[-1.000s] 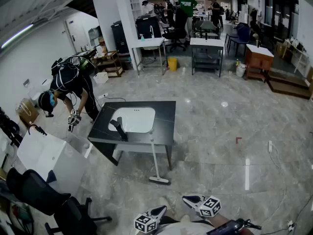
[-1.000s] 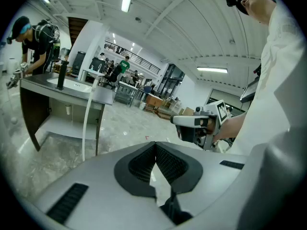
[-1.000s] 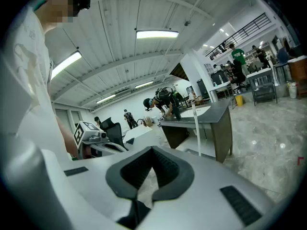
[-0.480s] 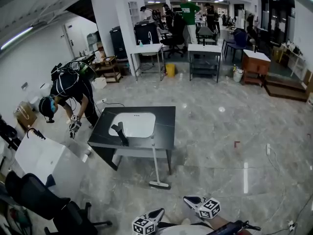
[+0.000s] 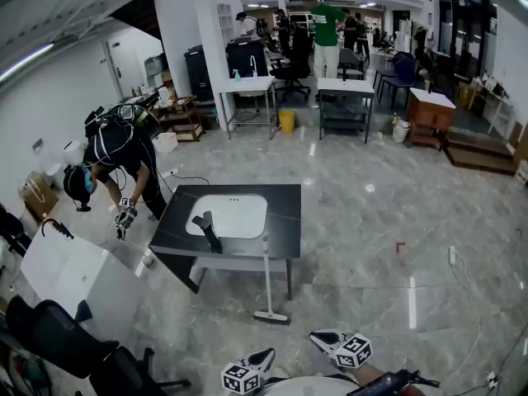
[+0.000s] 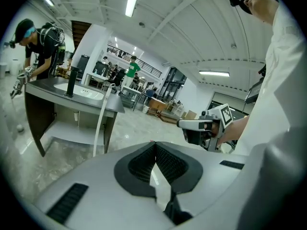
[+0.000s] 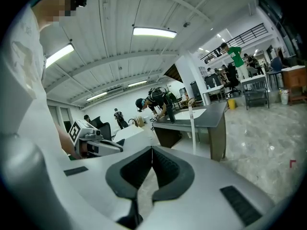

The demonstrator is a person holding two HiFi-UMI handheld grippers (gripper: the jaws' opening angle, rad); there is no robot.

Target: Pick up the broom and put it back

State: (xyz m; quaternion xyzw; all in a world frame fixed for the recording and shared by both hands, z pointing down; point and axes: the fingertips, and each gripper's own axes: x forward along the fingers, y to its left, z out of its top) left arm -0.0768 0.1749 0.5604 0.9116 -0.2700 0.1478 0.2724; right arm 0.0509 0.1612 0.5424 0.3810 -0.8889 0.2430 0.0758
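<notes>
A white broom [image 5: 266,275] leans upright against the front edge of a dark sink table [image 5: 280,221], its head on the floor. It is some way ahead of both grippers. My left gripper [image 5: 269,356] and right gripper [image 5: 322,336] show at the bottom edge of the head view, side by side. The left gripper view has the broom [image 6: 100,121] at left, beyond shut, empty jaws [image 6: 155,145]. In the right gripper view the broom [image 7: 192,128] stands right of centre, and that gripper [image 7: 152,149] is shut on nothing.
A person [image 5: 115,159] bends over at the table's left end. A white cabinet [image 5: 74,271] and a black office chair [image 5: 74,337] stand at the near left. Tables, a yellow bin [image 5: 286,120] and people fill the back. A cable [image 5: 462,262] lies on the floor at right.
In the head view the sink table and broom have slid lower in the picture. Both grippers have kept their places at the bottom edge, still shut.
</notes>
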